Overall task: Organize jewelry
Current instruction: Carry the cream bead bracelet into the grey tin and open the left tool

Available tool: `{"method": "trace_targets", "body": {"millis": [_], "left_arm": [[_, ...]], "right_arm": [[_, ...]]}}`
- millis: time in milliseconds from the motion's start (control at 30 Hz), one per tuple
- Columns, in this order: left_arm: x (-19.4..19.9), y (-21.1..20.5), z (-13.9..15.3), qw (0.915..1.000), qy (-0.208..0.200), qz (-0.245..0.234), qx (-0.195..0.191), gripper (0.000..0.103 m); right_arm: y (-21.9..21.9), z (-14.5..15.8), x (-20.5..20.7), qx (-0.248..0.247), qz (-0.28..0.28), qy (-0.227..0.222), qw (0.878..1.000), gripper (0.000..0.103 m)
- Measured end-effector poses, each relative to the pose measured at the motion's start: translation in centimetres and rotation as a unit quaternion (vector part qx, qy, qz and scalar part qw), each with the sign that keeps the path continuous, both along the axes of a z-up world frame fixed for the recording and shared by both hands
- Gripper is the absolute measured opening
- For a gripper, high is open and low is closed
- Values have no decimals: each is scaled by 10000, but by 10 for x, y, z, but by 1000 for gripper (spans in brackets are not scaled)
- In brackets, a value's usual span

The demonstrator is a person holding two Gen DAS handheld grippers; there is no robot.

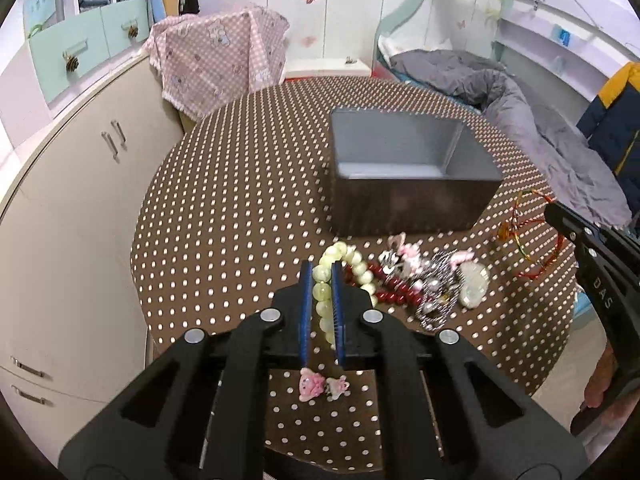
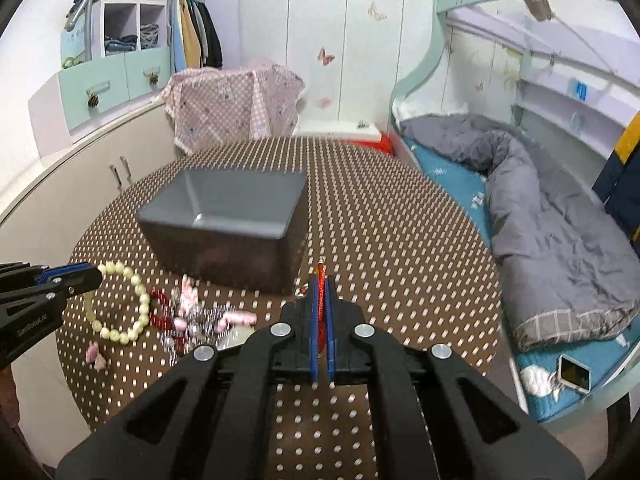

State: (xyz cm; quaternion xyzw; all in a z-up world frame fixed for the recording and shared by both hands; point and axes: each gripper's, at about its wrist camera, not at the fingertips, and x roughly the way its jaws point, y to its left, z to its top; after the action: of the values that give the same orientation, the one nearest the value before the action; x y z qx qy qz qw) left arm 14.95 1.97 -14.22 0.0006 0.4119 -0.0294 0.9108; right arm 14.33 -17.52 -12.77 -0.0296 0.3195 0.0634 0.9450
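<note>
My left gripper is shut on a pale green bead bracelet, which hangs from its blue pads above the table; in the right wrist view that bracelet dangles from the left gripper. My right gripper is shut on a red and gold wire bangle, seen edge-on between the pads; in the left wrist view the bangle hangs from the right gripper. An empty grey box stands behind both. A heap of jewelry with dark red beads and pink clips lies before the box.
The round table wears a brown polka-dot cloth. Two small pink charms lie near its front edge. White cabinets stand left, a bed with a grey quilt right. A phone rests on the bed.
</note>
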Motion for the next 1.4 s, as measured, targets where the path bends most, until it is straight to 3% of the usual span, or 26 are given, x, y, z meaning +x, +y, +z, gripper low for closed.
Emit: {"method": "trace_targets", "body": {"millis": [367,667,1267,1300,1367,1400], "left_arm": [[8,-6,37,9985,-511,-154,88,10],[21,-13,73,9942,-1045,-240,5,10],[75,-32,50,9964,-581,-516,-323,10],[76,-31,50,9965,-578,-513,-319,10],[78,-31,49,9968,-574,-495,-256,11],[79,-30,49,9969,-563,-485,-241,20]], "right_arm": [[8,41,8,4,36,-656,9978,2],[14,57,21,98,199,-895,9957,3],[33,34,60,221,476,-403,9978,4],[34,35,61,245,482,-391,9978,8],[31,36,63,277,444,-367,9980,27],[29,36,63,257,385,-376,9982,43]]}}
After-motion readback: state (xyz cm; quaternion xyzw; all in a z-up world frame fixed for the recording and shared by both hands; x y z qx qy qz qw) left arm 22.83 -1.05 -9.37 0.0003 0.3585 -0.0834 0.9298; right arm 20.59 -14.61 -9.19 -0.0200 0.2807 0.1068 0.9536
